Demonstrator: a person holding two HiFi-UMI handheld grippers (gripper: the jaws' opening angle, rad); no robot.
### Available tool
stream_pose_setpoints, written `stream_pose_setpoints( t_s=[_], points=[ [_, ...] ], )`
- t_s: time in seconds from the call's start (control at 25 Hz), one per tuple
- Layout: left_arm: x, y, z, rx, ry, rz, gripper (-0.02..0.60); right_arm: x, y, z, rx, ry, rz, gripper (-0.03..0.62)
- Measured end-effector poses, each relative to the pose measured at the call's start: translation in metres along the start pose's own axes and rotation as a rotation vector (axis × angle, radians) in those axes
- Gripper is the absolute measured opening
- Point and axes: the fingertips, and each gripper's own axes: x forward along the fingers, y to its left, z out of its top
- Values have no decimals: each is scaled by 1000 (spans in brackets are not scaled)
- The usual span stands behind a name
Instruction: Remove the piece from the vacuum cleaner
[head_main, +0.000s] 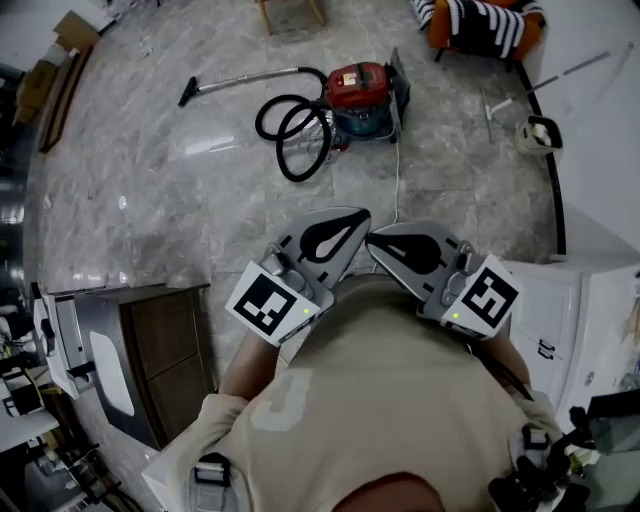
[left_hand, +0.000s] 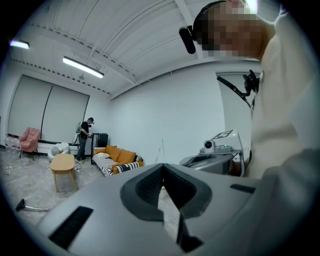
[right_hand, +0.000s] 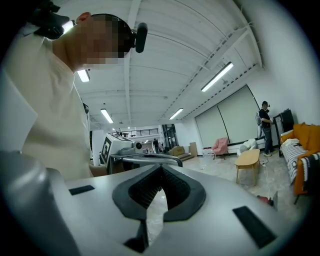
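On the marble floor (head_main: 170, 210), at 12 o'clock in the head view and well apart from both hands, stands one red vacuum cleaner (head_main: 362, 92). Its one black hose (head_main: 296, 138) is coiled at its 8 o'clock. Its one wand (head_main: 245, 80) lies roughly along the 9-to-3 line, nozzle end at 9. Neither hand looks clearly nearer, though the left gripper (head_main: 356, 216) sits on the wand's side. It and the right gripper (head_main: 374, 240) are both clenched on nothing, tips just beside each other.
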Motion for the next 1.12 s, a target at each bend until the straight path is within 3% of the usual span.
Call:
stream_pose_setpoints(
  t_s=[0.52,0.76,1.12],
  points=[
    [135,-16,-2,81,142,94,-2,-98,-99,-4,-13,18,69,3],
    [164,-17,-5,227,224,117,-2,-114,-124,-12,-14,64,78,3],
    [183,0,-13,192,206,70,-1,-108,-152,-25,-25,124,19,3]
  ],
)
